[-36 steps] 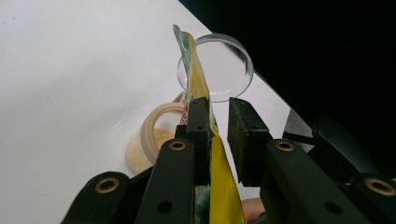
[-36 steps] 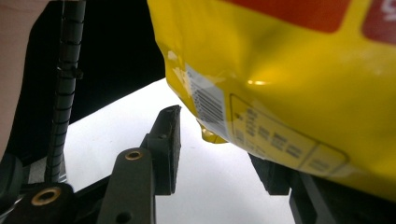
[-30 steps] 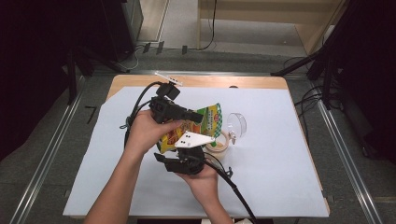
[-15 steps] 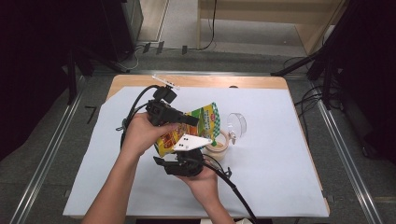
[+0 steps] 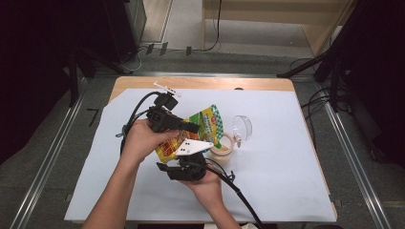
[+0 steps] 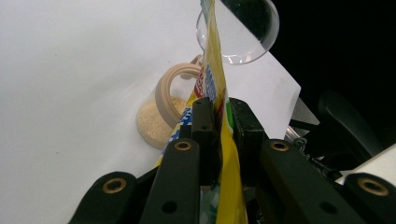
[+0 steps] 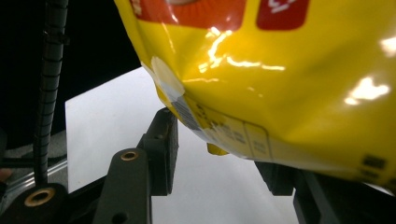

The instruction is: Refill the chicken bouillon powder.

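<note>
The right gripper (image 5: 184, 164) sits closest to the person, just under the bag (image 5: 200, 129), and its 2 jaws are spread apart with the bag's yellow bottom corner (image 7: 219, 135) hanging over the gap between them, not pinched as far as I can see. Just past that, the left gripper (image 5: 191, 128) is clamped tight on the bag, both jaws pressing the yellow film (image 6: 224, 154) edge-on, so the bag is held up off the white sheet (image 5: 286, 157) and tilted toward the jar. The jar (image 5: 220, 151) stands right beside the bag on its far-right side, open, with beige powder inside (image 6: 156, 123) and a tan rim. Next to the jar, a bit farther from the bag, the clear lid (image 5: 242, 128) lies on the sheet, and in the left gripper view it shows as a clear round disc (image 6: 243, 32) just behind the bag's top edge.
</note>
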`<state>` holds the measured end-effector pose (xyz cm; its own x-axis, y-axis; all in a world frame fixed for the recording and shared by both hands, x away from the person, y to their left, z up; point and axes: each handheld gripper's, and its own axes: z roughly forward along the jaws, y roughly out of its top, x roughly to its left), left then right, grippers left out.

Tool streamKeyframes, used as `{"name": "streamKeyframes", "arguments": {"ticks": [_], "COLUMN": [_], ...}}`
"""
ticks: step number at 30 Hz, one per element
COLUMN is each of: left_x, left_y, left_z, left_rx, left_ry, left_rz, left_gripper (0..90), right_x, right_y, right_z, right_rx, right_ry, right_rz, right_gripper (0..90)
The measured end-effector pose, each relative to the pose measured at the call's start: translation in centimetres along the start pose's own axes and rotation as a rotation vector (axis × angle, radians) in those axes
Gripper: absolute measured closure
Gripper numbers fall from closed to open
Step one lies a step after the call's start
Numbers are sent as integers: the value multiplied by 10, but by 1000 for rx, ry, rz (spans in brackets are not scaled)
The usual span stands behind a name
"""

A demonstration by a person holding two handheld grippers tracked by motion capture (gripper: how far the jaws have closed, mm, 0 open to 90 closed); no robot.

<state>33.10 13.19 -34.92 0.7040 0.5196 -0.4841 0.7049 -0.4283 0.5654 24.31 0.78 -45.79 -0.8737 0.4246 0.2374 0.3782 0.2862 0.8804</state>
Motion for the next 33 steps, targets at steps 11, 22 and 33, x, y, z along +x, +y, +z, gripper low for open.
{"name": "streamKeyframes", "arguments": {"ticks": [11, 22, 33], "left_x": [6, 17, 23], "left_y": [-1, -2, -6], "left_z": [9, 13, 10], "left_rx": [25, 43, 54], "left_ry": [-13, -53, -38], "left_rz": [9, -46, -28], "left_gripper": [844, 842, 900], "right_x": [1, 1, 0], "right_y": [-5, -8, -10], "right_z": [5, 8, 11], "right_rx": [32, 55, 73], "right_ry": [-13, -28, -29], "right_rz": [-31, -54, -57], "right_gripper": [550, 558, 550]}}
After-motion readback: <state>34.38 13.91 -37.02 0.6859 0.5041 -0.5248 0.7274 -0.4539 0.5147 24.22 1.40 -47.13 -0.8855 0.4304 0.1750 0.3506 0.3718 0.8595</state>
